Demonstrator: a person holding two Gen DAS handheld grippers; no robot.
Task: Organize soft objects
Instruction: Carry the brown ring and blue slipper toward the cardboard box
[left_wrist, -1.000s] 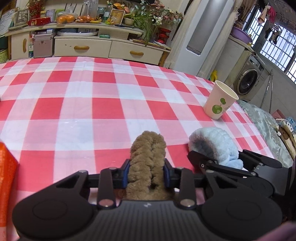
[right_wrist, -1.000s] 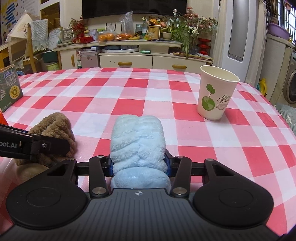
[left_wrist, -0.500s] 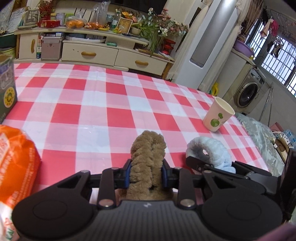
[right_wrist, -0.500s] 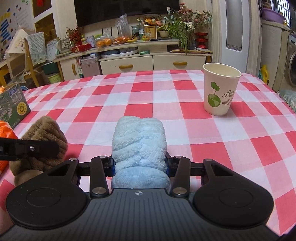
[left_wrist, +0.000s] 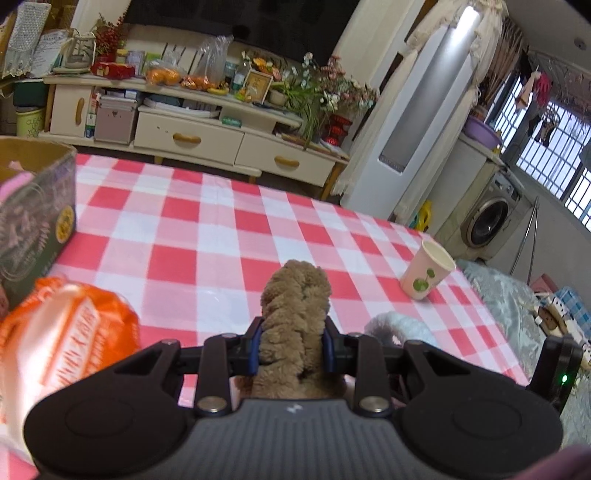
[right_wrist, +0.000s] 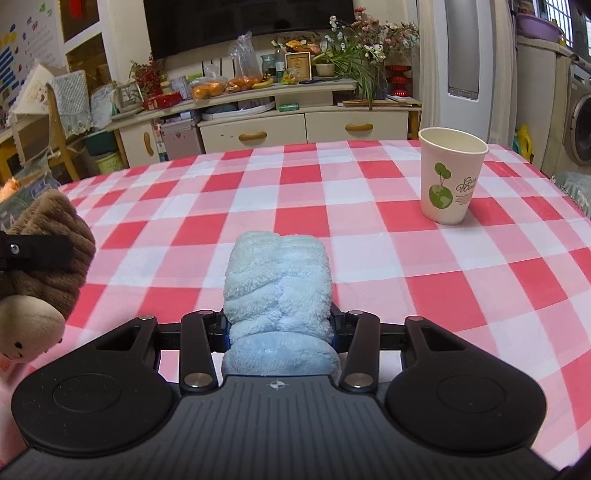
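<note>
While left fingers (left_wrist: 293, 349) pinch brown plush (left_wrist: 295, 306) — right fingers (right_wrist: 279, 326) clamp blue plush (right_wrist: 277, 280).

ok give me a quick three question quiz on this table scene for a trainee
1. True or false: the left tool is clamped on the brown plush piece.
2. The right tool grips: A) paper cup B) light blue plush piece C) orange bag
3. Fill in: the paper cup stands ____ on the checked tablecloth.

Key: 1 true; 2 B, the light blue plush piece; 3 upright.
</note>
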